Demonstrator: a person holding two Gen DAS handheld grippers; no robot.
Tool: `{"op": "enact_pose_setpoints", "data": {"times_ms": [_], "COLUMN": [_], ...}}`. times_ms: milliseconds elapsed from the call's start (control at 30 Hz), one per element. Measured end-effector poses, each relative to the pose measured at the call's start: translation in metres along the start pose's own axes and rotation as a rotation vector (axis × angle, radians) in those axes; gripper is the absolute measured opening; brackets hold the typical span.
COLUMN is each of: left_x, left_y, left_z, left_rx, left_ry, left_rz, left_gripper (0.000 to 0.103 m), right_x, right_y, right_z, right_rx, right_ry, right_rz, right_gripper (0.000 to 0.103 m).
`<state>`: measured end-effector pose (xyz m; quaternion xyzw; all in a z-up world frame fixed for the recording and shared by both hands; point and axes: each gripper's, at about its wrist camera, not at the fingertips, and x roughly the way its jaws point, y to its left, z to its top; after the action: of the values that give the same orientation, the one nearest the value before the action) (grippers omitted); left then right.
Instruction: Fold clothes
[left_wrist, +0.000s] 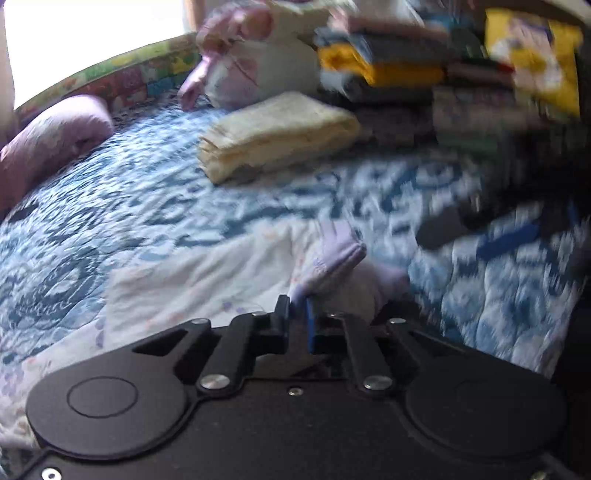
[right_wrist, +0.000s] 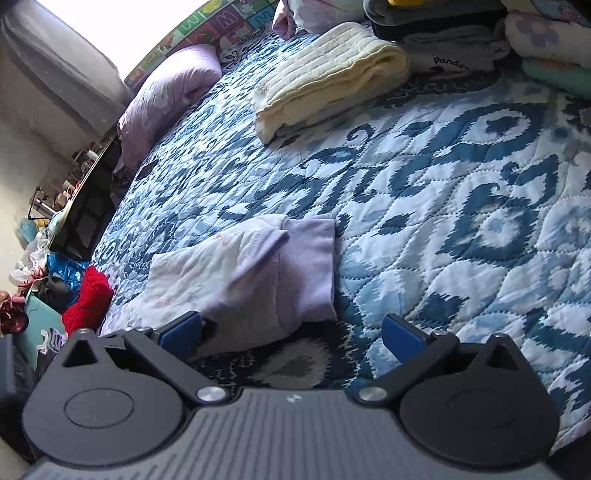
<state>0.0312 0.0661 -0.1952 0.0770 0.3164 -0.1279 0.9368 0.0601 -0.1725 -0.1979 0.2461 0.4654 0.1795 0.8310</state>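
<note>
The word "Pandun", or close to it, is written in dark script on a folded grey garment (right_wrist: 448, 55) just beside the cream blanket (right_wrist: 332, 74). Big letters on the colourful mat (right_wrist: 207, 22) behind are too distorted to read surely.

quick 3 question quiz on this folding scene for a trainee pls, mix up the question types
1. True or false: the left gripper is shut on the lavender cuff of the pale floral garment.
2. The right gripper is: A) shut on the garment, B) open with nothing between its fingers, C) holding the cream blanket.
3. Fill in: the garment lies on a blue and white patterned ____.

Key: 1 true; 2 B; 3 quilt.
</note>
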Motion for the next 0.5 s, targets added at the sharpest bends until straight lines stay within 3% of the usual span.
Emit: {"op": "enact_pose_setpoints", "data": {"times_ms": [267,500], "left_x": [-0.065,-0.102], "left_y": [0.071,0.133], "left_z": [0.006,-0.012], "left_rx": [-0.282,-0.433], "left_ry": [-0.169,-0.246], "left_rz": [0.013,0.105], "left_gripper": [0.006,0.005], "right_x": [0.0,0.005], "right_y": [0.018,0.037], "right_z": [-0.003,-0.009], "right_rx": [-0.033,-0.075], "right_ry": [0.003,0.02], "right_rz": [0.009,0.015], "right_gripper": [0.103,0.103]}}
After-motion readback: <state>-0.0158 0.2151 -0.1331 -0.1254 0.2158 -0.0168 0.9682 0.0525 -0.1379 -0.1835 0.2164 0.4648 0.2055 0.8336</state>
